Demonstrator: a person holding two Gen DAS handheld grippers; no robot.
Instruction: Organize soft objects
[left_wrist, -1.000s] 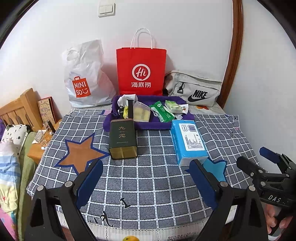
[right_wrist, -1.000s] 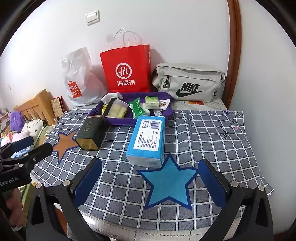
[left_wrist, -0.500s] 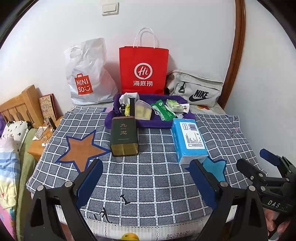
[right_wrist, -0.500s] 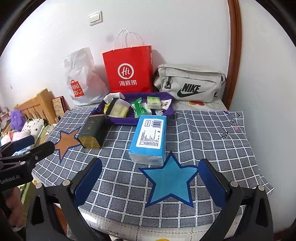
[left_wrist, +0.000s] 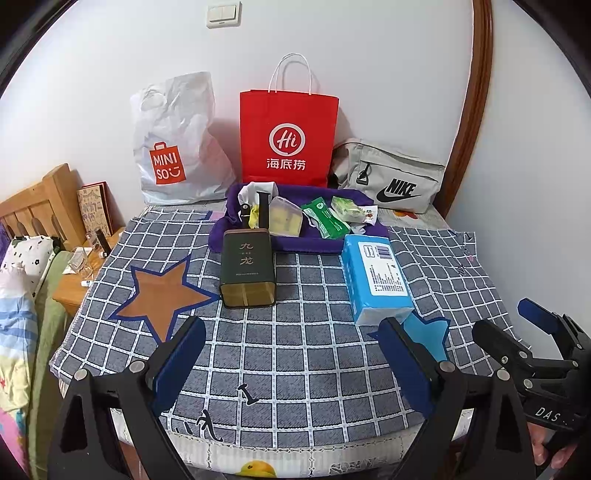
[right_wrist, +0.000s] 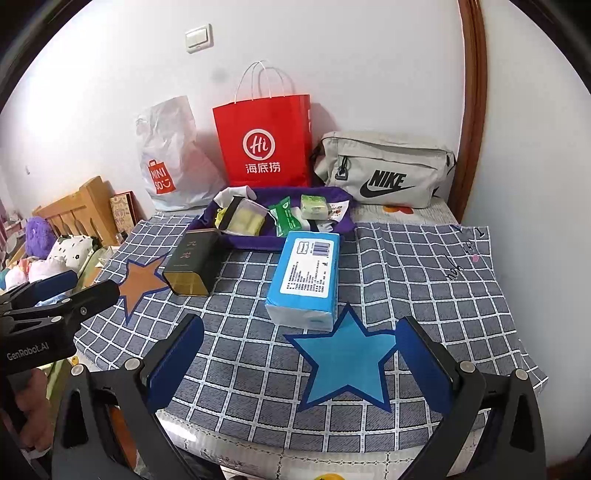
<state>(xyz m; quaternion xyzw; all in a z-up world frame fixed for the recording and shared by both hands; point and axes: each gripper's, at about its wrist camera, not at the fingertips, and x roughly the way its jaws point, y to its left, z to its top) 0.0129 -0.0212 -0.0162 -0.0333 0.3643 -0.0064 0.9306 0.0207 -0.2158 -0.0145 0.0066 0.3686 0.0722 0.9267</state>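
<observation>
Both grippers, left (left_wrist: 291, 363) and right (right_wrist: 299, 363), low over the desk's near edge, fingers wide, holding nothing. Blue tissue pack (right_wrist: 304, 275) flat on the checked cloth (right_wrist: 424, 280), just behind the blue star (right_wrist: 345, 363); small soft packets in the purple tray (right_wrist: 258, 242). Fits either sorting ahead or already finished.

You have three bags at the far wall: one white plastic bag (left_wrist: 173, 147), one red paper bag (left_wrist: 288, 136), one grey pouch (left_wrist: 391, 177). One purple tray (left_wrist: 295, 243), one dark tin (left_wrist: 247, 269), one blue tissue pack (left_wrist: 376, 280). Two stars: one brown star (left_wrist: 162, 291), one blue star (right_wrist: 347, 365). Two grippers: left gripper (left_wrist: 291, 362), right gripper (right_wrist: 299, 362).
</observation>
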